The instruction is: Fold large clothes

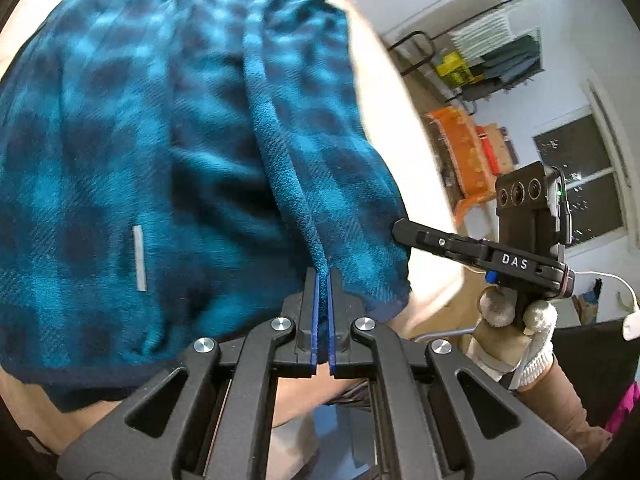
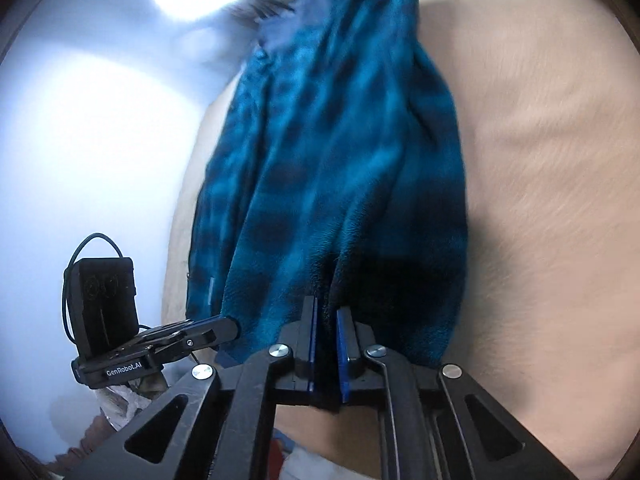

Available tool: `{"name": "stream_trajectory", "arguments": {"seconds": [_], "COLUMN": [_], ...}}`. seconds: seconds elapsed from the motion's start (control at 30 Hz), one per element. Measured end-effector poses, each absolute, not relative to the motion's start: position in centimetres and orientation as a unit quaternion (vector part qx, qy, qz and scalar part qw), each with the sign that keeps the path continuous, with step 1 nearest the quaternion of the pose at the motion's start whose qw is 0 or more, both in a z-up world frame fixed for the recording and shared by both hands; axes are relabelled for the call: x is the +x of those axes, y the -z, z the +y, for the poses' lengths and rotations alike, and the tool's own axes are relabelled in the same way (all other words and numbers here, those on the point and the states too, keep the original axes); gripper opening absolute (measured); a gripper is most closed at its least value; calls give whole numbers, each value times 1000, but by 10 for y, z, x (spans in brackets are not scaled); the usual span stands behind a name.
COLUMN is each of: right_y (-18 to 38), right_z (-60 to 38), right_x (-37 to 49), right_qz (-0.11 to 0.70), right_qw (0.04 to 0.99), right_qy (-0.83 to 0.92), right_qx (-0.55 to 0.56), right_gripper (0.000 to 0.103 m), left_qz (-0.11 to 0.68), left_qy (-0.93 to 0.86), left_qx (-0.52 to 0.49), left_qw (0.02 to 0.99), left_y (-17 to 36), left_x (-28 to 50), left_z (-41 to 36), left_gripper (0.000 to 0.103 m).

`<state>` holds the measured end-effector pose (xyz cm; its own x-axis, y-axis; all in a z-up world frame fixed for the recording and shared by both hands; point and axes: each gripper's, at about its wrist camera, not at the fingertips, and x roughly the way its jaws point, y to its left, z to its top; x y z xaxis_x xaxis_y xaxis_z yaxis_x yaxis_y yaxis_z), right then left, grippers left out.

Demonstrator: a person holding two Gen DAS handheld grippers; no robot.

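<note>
Both grippers pinch the near hem of a teal plaid fleece garment spread on a beige surface.

The left gripper (image 1: 323,300) has its blue-padded fingers (image 1: 316,312) closed on a ridge of the garment (image 1: 160,140); the right gripper (image 2: 326,344) clamps a dark bunched fold of the same hem just beside it. Beyond the garment the beige surface (image 2: 540,160) runs on, with the gloved right hand (image 1: 516,320) near the hem.

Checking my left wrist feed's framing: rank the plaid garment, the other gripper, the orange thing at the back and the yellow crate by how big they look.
1. Plaid garment, fills most of the view.
2. Right gripper.
3. Orange thing.
4. Yellow crate.
The gripper is much nearer than the last two, so this says little about true size.
</note>
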<state>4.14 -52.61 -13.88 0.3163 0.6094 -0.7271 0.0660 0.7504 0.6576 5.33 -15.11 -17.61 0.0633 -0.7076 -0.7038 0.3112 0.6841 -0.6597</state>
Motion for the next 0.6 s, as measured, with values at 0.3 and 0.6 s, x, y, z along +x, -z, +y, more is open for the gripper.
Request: {"name": "stream_trajectory", "arguments": {"seconds": [0.3, 0.6], "right_y": [141, 135], "right_z": [-534, -547], "right_x": [35, 24], "right_qz": [577, 547], "right_qw": [770, 797], "right_qy": [-133, -111], "right_qx": [236, 231], "right_gripper": [4, 67], "left_qz": [595, 540], "left_qy": [343, 346], "left_qx": [-57, -28], "left_qw": [725, 767], "left_y": [203, 158], "left_x": [39, 27], "left_z": [-186, -174], "left_gripper": [0, 0]}}
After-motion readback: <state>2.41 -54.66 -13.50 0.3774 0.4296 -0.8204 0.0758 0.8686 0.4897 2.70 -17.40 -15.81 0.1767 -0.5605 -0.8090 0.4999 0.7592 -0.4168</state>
